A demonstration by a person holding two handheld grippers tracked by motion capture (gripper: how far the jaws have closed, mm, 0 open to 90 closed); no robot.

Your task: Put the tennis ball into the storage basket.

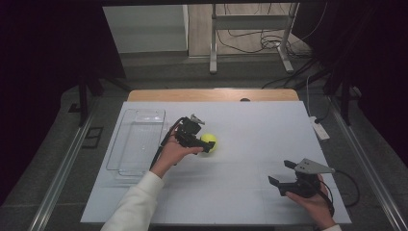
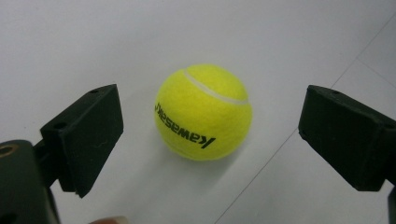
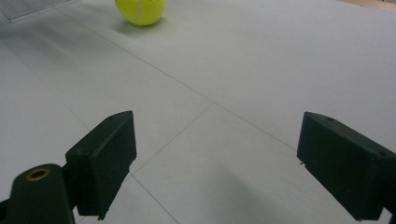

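At the far left of the white tabletop [image 1: 240, 192] lies a clear plastic tray [image 1: 137, 142], long and shallow, set lengthwise toward the back edge. It looks empty, though its see-through walls make that hard to judge from above.

Just to the right of the tray, a hand [image 1: 171, 154] in a white sleeve [image 1: 137, 204] holds the left tool [image 1: 208, 144], which reaches rightward to a yellow tennis ball [image 1: 209, 141] resting near the middle of the tabletop. In the left gripper view the ball [image 2: 203, 112] sits on the white surface between the two black jaws, which are spread wide on either side of it with a clear gap to each; neither jaw touches it. The ball shows a white seam across its top and black lettering printed on its face, seen upside down. Thin lines cross the surface to the right of the ball.

Well to the right, near the front edge, the other hand [image 1: 312, 202] holds the right tool [image 1: 282, 177] low over the tabletop, a grey three-cornered plate [image 1: 312, 167] on its top and a black cable [image 1: 349, 185] looping behind it. Its jaws are spread wide with only bare surface between them. In the right gripper view the jaws point across the white tabletop toward the ball [image 3: 141, 10], which sits far off at the upper left edge, well apart from this tool.
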